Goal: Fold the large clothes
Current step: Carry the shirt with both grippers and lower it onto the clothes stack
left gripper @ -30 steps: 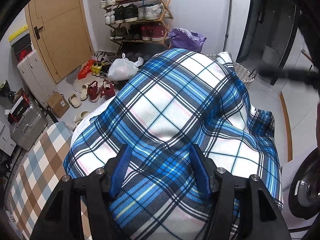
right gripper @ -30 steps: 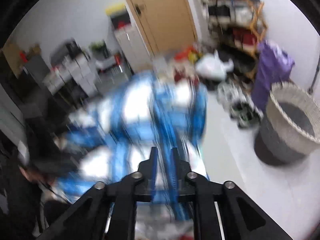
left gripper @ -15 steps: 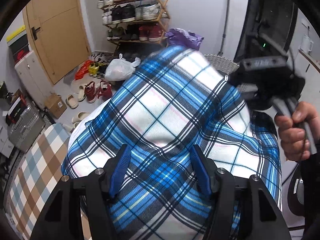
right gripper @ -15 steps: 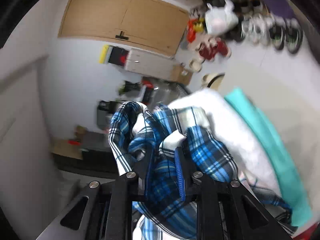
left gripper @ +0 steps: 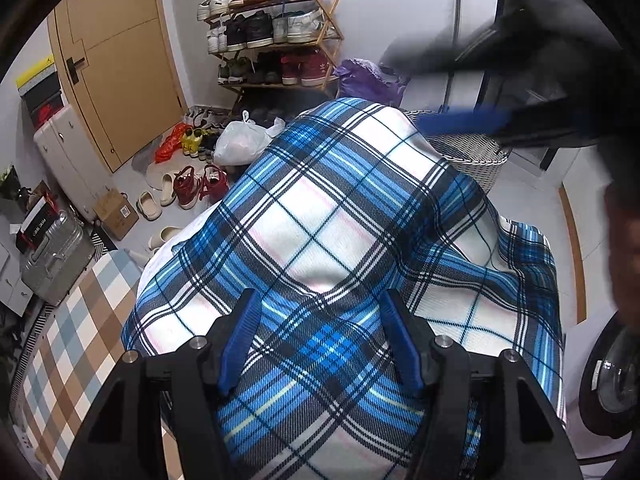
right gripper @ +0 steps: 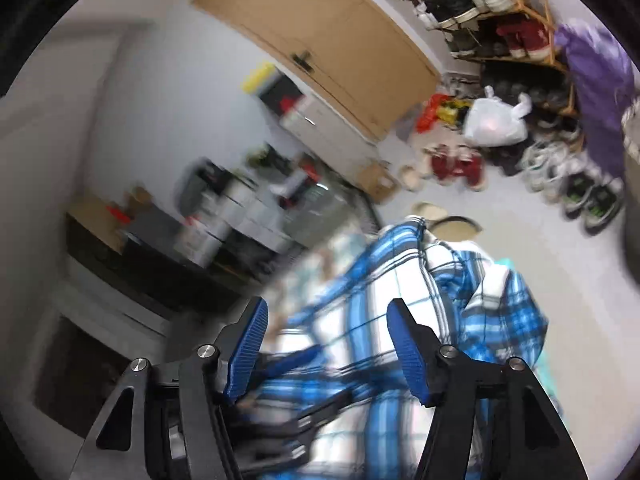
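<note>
We see the left gripper [left gripper: 320, 336] half open, the blue plaid garment [left gripper: 340, 220] bulging between its fingers (whether gripped, we cannot tell) and spreading ahead. The right gripper [right gripper: 326, 340] is opening, its pads clear, the garment [right gripper: 460, 280] lying beyond them.

Under and ahead of my left gripper [left gripper: 322, 344] the plaid cloth [left gripper: 328, 232] spreads out, a fold of it lying between the fingers. Beyond its far edge sits a plastic bag [left gripper: 240, 142], with the shoe rack [left gripper: 276, 28] behind it. The door [left gripper: 116, 64] stands left of the rack, loose shoes [left gripper: 188, 188] in front of it. A wicker basket [left gripper: 468, 152] sits ahead to the right. The checked mat [left gripper: 76, 320] lies left of the cloth. My right gripper [right gripper: 324, 344] hangs above the cloth, its jaws opening with nothing between them
</note>
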`<state>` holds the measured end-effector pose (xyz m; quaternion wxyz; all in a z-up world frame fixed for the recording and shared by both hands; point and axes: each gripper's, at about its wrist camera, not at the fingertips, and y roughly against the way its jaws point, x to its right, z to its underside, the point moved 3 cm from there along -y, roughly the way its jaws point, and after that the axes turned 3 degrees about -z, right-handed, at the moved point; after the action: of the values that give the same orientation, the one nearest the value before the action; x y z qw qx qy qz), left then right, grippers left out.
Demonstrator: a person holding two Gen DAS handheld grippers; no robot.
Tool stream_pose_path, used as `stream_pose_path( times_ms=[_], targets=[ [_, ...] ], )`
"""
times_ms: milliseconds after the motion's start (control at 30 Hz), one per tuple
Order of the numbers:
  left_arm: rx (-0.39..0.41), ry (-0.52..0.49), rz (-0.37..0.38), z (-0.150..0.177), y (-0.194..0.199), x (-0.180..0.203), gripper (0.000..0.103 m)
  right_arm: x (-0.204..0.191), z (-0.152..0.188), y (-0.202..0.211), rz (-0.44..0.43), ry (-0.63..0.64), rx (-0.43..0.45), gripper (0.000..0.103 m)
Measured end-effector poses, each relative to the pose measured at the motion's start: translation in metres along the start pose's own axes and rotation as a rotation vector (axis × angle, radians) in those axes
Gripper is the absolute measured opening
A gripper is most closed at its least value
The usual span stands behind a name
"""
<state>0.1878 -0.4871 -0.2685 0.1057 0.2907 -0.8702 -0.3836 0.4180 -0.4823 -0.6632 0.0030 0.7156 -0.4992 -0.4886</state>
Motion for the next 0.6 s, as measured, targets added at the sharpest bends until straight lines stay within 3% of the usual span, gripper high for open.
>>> stream_pose_path(
  times_ms=[33, 67, 100, 133, 200, 300, 367, 433, 467, 500, 567, 600],
  targets=[
    [0.004, -0.003, 0.015, 0.0, 0.003, -0.001, 0.057, 0.003, 0.001, -0.013, 0.084, 0.005, -0.033, 0.06],
    [0.008, -0.007, 0.04, 0.0, 0.008, -0.004, 0.057, 0.01, 0.0, -0.033, 0.176, 0.011, -0.086, 0.051],
    [0.014, -0.005, 0.068, -0.001, 0.015, -0.009, 0.057, 0.02, 0.001, -0.047, 0.25, 0.011, -0.117, 0.034],
    [0.047, 0.023, 0.097, -0.003, 0.026, -0.019, 0.057, 0.03, 0.002, -0.057, 0.308, -0.002, -0.15, 0.032],
    [0.119, 0.084, 0.123, -0.012, 0.045, -0.039, 0.057, 0.049, 0.002, -0.06, 0.287, -0.074, -0.122, 0.032],
    [0.131, 0.134, 0.125, -0.026, 0.045, -0.053, 0.057, 0.053, 0.003, -0.055, 0.248, -0.085, -0.121, 0.032],
    [0.072, 0.133, 0.122, -0.029, 0.02, -0.052, 0.057, 0.045, 0.001, -0.033, 0.235, -0.075, -0.094, 0.031],
    [-0.068, 0.126, 0.123, -0.016, -0.023, -0.045, 0.057, 0.027, 0.006, -0.012, 0.254, 0.004, -0.069, 0.036],
    [-0.089, 0.129, 0.109, -0.006, -0.04, -0.042, 0.058, 0.019, 0.012, -0.016, 0.25, 0.043, -0.084, 0.036],
    [-0.055, 0.143, 0.093, -0.002, -0.042, -0.041, 0.059, 0.009, 0.022, -0.016, 0.231, 0.085, -0.121, 0.037],
    [-0.029, 0.182, 0.107, 0.0, -0.041, -0.045, 0.059, -0.018, 0.056, -0.025, 0.181, 0.217, -0.27, 0.04],
    [-0.029, 0.183, 0.109, 0.0, -0.04, -0.045, 0.059, -0.028, 0.07, -0.024, 0.176, 0.264, -0.286, 0.04]
  ],
)
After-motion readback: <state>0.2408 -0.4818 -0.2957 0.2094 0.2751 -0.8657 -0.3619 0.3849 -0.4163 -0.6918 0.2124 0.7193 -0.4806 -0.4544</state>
